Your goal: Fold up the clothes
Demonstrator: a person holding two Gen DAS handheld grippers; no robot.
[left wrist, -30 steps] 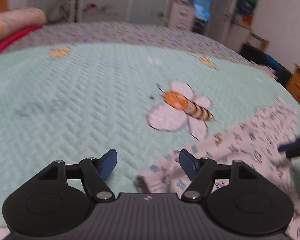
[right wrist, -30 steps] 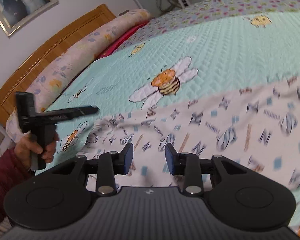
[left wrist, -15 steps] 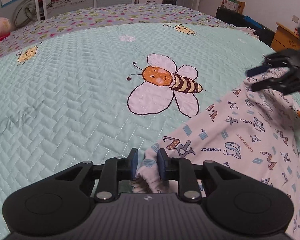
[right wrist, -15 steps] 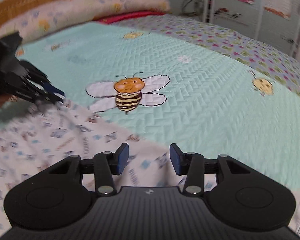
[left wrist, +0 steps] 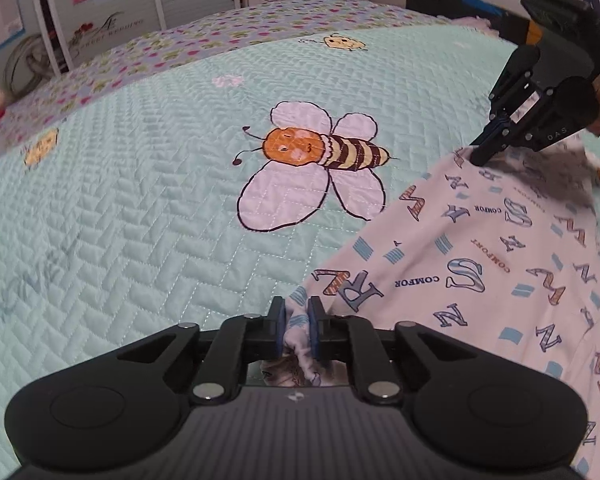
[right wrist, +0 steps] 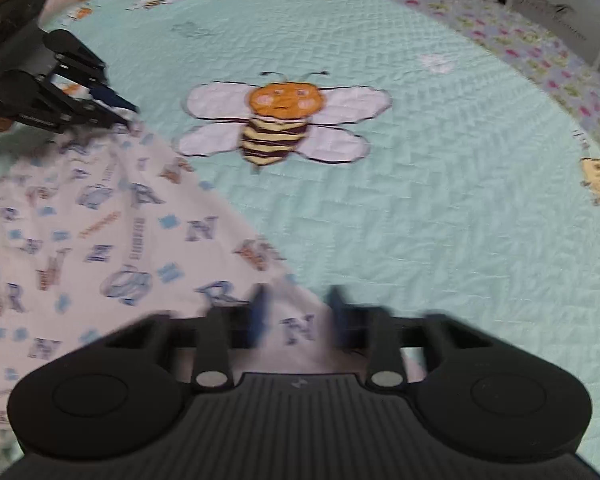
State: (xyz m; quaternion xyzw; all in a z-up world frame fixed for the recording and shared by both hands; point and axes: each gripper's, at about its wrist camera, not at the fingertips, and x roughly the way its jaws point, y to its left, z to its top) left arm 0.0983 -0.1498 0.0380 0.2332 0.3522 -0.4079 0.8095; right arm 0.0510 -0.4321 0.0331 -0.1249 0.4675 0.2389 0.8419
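Raised since earlier, left claw (left wrist: 297,328) pinches letter-print garment (left wrist: 480,264); right claw (right wrist: 296,316) blurred.

Left gripper (left wrist: 296,330) jaws pinched nearly together; right gripper (right wrist: 298,314) jaws apart

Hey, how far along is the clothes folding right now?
Barely started. Done: the letter-print garment lies spread on the bee bedspread, with no fold visible in it. In hand: the left tool is shut on one corner; the right tool sits farther along the same edge, jaws apart around the cloth, blurred. Left: close the right tool, then every fold.
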